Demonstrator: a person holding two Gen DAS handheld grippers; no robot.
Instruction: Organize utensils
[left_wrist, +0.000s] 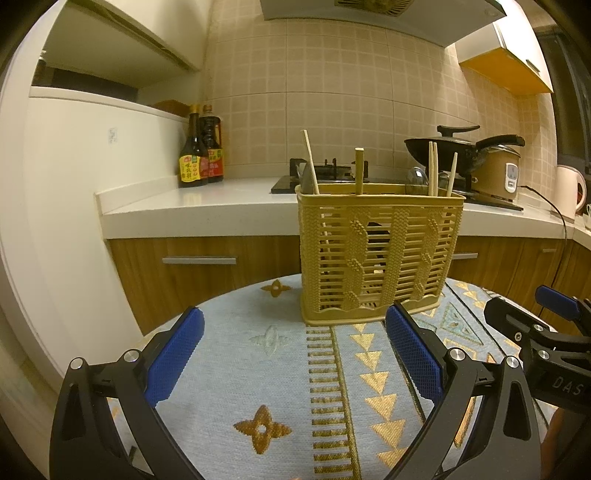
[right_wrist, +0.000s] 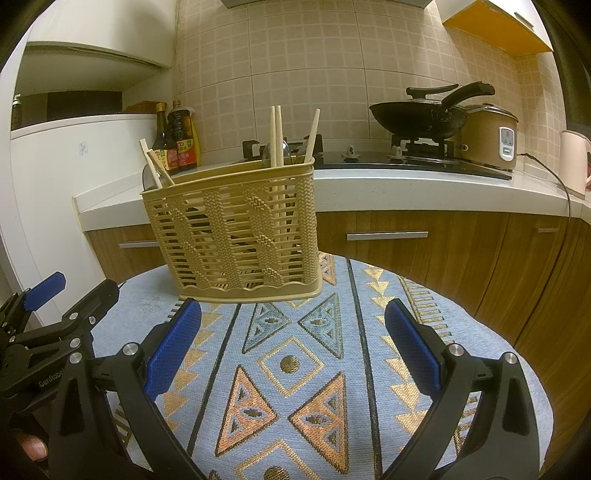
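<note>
The left gripper hovers low over the cloth, its blue pads wide apart and holding nothing. The right gripper hovers beside it in the same way, also spread and empty. Both point at the basket, which stands upright on the far part of the cloth, just ahead of the fingertips. Chopsticks stand in it, long axis nearly vertical, some leaning. Behind is a white counter with a wok, bottles and a tiled wall.
</note>
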